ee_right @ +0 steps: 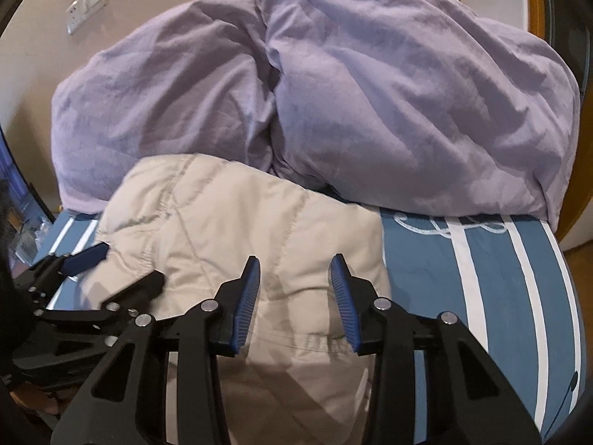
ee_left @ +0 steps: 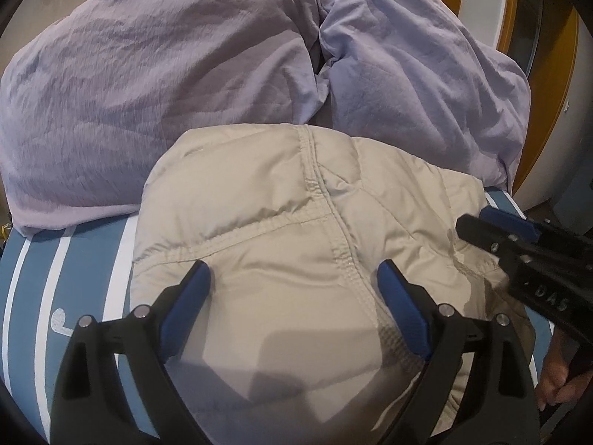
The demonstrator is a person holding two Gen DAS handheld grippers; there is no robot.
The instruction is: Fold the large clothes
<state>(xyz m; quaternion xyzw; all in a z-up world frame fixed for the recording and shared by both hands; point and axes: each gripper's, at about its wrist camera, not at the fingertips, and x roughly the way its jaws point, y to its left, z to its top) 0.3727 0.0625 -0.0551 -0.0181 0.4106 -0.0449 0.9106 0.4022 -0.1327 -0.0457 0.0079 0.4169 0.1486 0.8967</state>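
Left gripper (ee_left: 292, 278) spread wide, holding nothing, hovering over the middle of the beige garment (ee_left: 296, 222), pads straddling its stitched seams; probably poised to press down or choose a pinch point. Right gripper (ee_right: 294, 274) likewise parted, somewhat narrower, empty, above the garment's right part, close beside the left one, so likely ready to work the same fold. Beige garment, apparently padded or quilted and perhaps a jacket or trousers, lying bunched and partly doubled on the blue-and-white striped bed sheet (ee_right: 481, 278); judged partly folded, edges not yet squared. Behind the garment, touching its far edge, a rumpled lilac duvet (ee_left: 166, 74), apparently pushed back to give working room. Beyond the duvet, a wall switch plate (ee_right: 86, 5). Raised letters "DAS" readable on the right gripper's body in the left wrist view; small white motifs on the sheet, not legible.
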